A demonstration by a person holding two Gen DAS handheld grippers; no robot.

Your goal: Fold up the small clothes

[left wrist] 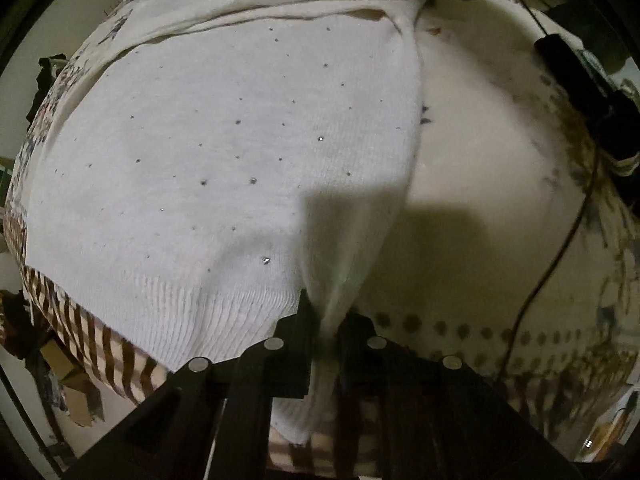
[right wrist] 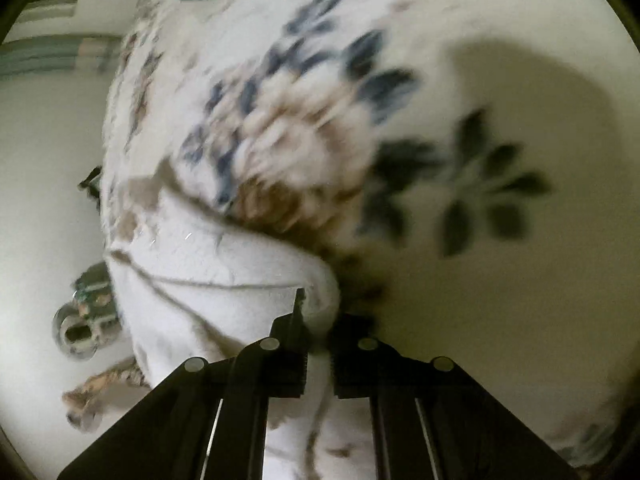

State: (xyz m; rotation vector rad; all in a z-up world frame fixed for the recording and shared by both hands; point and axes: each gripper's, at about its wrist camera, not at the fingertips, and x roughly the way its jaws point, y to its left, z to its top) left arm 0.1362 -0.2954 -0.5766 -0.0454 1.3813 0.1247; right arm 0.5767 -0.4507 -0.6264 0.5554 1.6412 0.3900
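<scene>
Floral bedspread (right wrist: 500, 300) beneath. My left gripper (left wrist: 324, 320) pinches white sweater (left wrist: 224, 152) hem corner, right gripper (right wrist: 318, 320) pinches its far edge, ready for fold.

Sweater (left wrist: 240, 152) on bedspread (left wrist: 480, 160), cable (left wrist: 560, 248) to its right.

One white sweater (left wrist: 240, 140), two hand-held grippers (left wrist: 326, 320) (right wrist: 318, 320), one floral bedspread (right wrist: 480, 240), one black cable (left wrist: 560, 248).

White ribbed-hem knit sweater (left wrist: 224, 152): white, scattered with small dark and glinting studs. Cream floral bedsheet (right wrist: 460, 184): cream ground, navy and dark green leaf prints, tan blossoms, brown dotted border. Brown-and-cream striped fabric (left wrist: 100, 344): alternating brown and cream stripes.
</scene>
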